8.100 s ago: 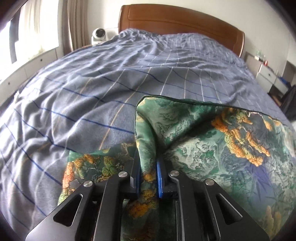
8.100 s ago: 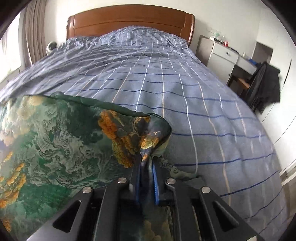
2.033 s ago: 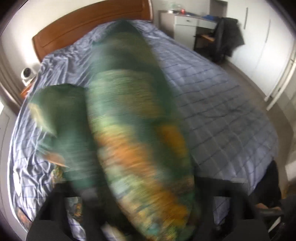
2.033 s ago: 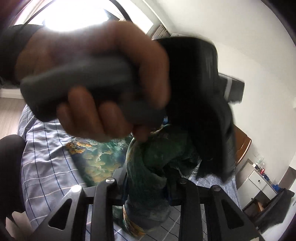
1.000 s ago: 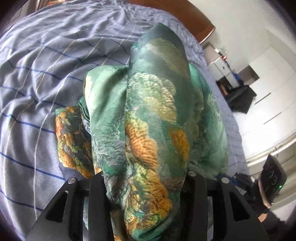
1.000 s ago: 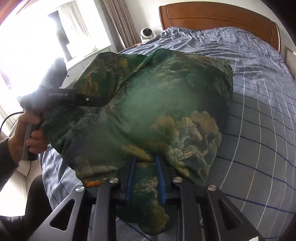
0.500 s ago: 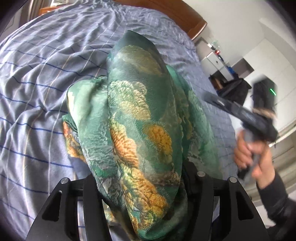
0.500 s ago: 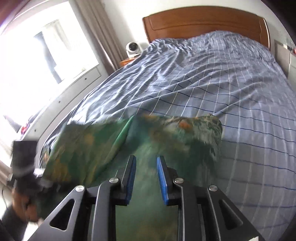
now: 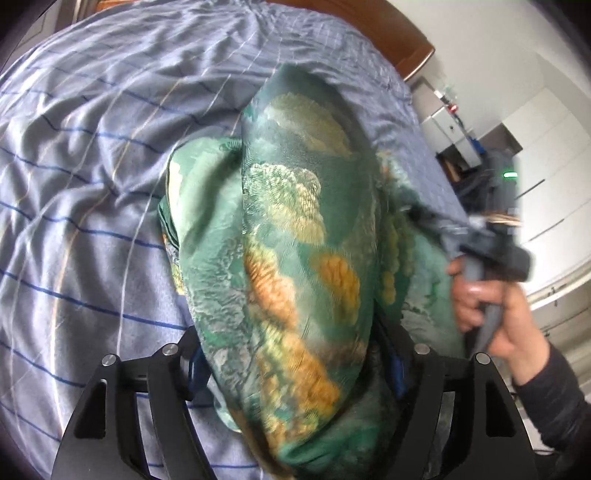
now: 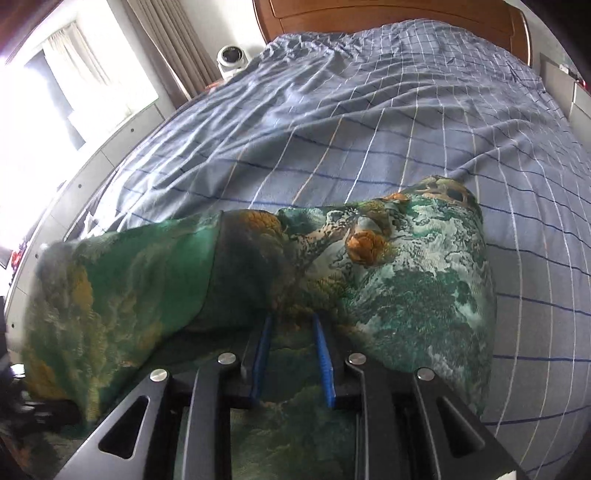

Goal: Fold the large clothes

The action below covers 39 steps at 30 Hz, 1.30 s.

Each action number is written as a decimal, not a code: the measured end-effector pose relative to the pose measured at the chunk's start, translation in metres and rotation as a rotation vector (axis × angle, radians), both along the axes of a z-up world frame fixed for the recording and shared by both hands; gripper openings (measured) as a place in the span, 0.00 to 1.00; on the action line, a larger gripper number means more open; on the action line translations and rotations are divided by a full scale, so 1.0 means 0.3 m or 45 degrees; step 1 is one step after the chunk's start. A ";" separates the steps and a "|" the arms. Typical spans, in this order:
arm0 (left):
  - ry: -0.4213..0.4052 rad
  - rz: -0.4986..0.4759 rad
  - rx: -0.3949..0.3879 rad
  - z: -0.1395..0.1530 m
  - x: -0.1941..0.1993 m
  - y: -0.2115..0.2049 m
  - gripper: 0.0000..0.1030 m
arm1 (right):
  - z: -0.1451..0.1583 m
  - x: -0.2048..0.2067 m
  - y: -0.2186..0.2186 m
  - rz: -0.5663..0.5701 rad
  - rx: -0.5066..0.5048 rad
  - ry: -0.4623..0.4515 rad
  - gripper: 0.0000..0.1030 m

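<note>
A large green garment with orange and white landscape print (image 9: 295,236) lies bunched on the blue checked bed (image 9: 92,184). My left gripper (image 9: 295,362) has its jaws wide apart, and a thick fold of the garment drapes between and over them. My right gripper (image 10: 291,332) is over the garment (image 10: 406,288) with its blue pads (image 10: 321,354) apart and nothing pinched; a fold covers the tips. The right gripper also shows in the left wrist view (image 9: 495,243), blurred, held in a hand at the garment's right side.
A brown wooden headboard (image 10: 388,14) is at the far end. A white bedside cabinet (image 9: 450,125) stands on the right. A small white fan (image 10: 231,55), curtains and a bright window (image 10: 74,85) are on the left.
My right gripper let go of the garment's edge, opened, and dropped low onto the cloth. The garment settled onto the bed. My left gripper's jaws spread wider under the fold.
</note>
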State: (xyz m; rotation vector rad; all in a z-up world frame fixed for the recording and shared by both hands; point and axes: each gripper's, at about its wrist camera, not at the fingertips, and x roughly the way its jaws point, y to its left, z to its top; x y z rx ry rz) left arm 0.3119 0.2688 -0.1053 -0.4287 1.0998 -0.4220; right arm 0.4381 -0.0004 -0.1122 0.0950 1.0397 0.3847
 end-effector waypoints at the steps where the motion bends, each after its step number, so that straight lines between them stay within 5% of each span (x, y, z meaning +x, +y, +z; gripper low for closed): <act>1: 0.009 0.005 -0.016 -0.013 0.006 0.001 0.73 | 0.021 -0.001 -0.003 0.003 -0.006 -0.016 0.24; 9: 0.012 0.014 -0.066 -0.042 0.017 0.016 0.73 | 0.243 -0.424 -0.054 0.257 -0.050 -0.296 0.24; 14: 0.004 0.009 -0.054 -0.049 0.026 -0.007 0.73 | 0.250 -0.715 -0.092 0.295 -0.105 -0.419 0.29; 25: -0.007 0.010 -0.014 -0.081 0.032 -0.057 0.76 | 0.031 -0.663 -0.040 0.201 -0.168 -0.199 0.28; 35: -0.051 0.070 0.020 -0.024 -0.020 -0.081 0.80 | 0.063 -0.714 -0.042 0.198 -0.186 -0.232 0.29; 37: -0.095 0.090 0.004 0.038 -0.052 -0.070 0.79 | 0.121 -0.748 -0.059 0.195 -0.172 -0.278 0.34; 39: -0.152 0.103 -0.009 0.117 -0.097 -0.057 0.80 | 0.196 -0.796 -0.101 0.170 -0.126 -0.331 0.69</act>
